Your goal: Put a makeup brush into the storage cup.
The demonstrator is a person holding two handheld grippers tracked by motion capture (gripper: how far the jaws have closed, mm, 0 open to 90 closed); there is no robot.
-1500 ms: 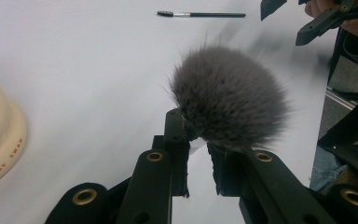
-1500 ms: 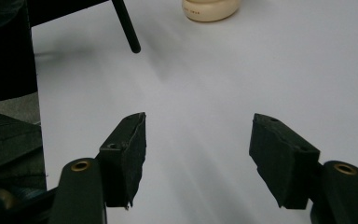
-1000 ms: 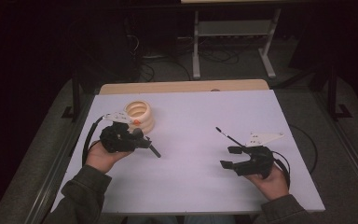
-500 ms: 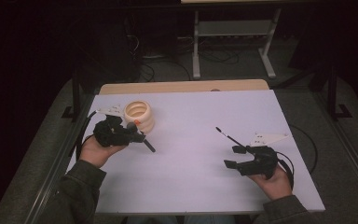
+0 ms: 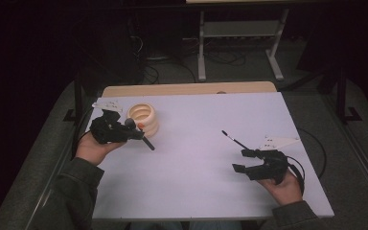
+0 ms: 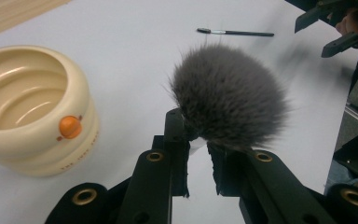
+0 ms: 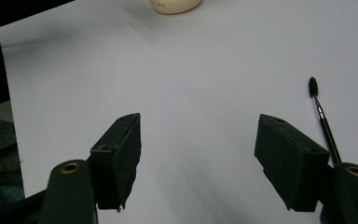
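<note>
Item count: one cream bowl (image 5: 143, 118). Two brushes: one fluffy grey brush (image 6: 228, 98), one thin black brush (image 5: 235, 141). Two tongs.

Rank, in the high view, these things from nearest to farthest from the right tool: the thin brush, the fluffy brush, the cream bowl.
From the right tool:
1. Thin brush, lying on the table just beyond it.
2. Fluffy brush, gripped in the left tool, across the table.
3. Cream bowl, just behind the fluffy brush, at the far left.

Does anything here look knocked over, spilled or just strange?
Nothing is spilled or broken. The cream bowl stands upright and empty. The left gripper grips a fluffy grey brush just below its head, and a thin brush lies alone on the table.
</note>
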